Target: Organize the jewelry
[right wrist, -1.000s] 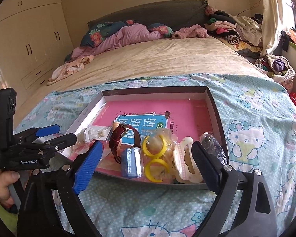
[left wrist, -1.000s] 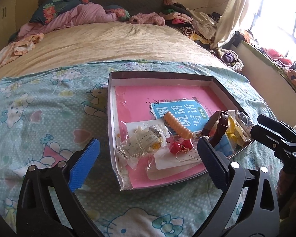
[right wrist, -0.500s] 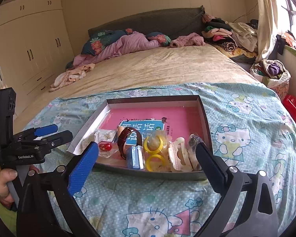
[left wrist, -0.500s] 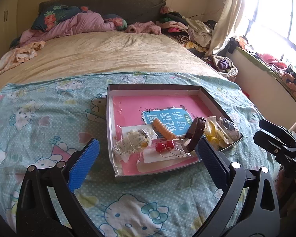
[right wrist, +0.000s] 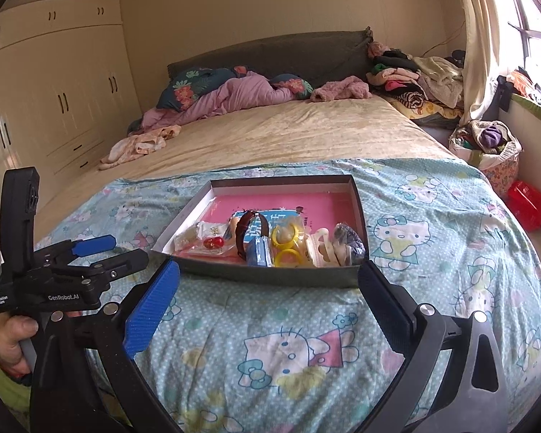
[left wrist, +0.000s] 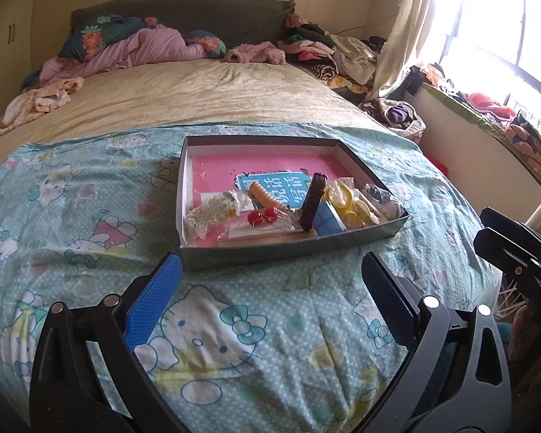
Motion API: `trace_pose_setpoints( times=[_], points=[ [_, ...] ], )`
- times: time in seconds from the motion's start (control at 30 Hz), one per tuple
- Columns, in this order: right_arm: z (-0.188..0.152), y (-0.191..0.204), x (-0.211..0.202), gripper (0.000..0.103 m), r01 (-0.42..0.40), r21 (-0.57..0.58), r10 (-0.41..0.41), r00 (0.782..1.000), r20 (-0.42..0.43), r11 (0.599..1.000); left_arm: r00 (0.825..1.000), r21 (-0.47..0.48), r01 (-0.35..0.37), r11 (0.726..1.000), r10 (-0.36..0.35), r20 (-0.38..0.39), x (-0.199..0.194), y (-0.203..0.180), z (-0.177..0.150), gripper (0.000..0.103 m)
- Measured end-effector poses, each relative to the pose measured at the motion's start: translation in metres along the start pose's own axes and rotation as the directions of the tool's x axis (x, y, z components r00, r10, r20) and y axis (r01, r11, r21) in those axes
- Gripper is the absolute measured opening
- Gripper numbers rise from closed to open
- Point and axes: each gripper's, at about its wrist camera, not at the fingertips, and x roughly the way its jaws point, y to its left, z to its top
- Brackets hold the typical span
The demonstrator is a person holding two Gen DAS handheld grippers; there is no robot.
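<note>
Nearest us, L gripper and R gripper both hang w/ jaws wide apart, nothing between them, above the cartoon-cat blanket. Just beyond sits 1 shallow box holding the jewelry: 1 brown watch, 2 yellow rings, 1 red bead pair, 1 orange ridged piece, plus 1 blue packet. Further back, 1 pink duvet lies by the headboard.
</note>
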Motion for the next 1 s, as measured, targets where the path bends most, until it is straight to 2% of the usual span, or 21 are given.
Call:
trace_pose_setpoints(
  times=[0.43, 1.0],
  points=[
    [-0.04, -0.001, -0.011, 0.099, 0.057, 0.005, -0.056, 0.997, -0.054, 0.998, 1.0, -0.008, -0.012, 1.0, 0.012, -0.012, -0.008, -0.008, -0.032, 0.093],
    [-0.04, 0.001, -0.018, 0.099, 0.066, -0.008, -0.067, 0.997, -0.046, 0.998, 1.0, 0.002, -0.028, 1.0, 0.028, -0.014, -0.012, -0.015, -0.038, 0.093]
  ],
)
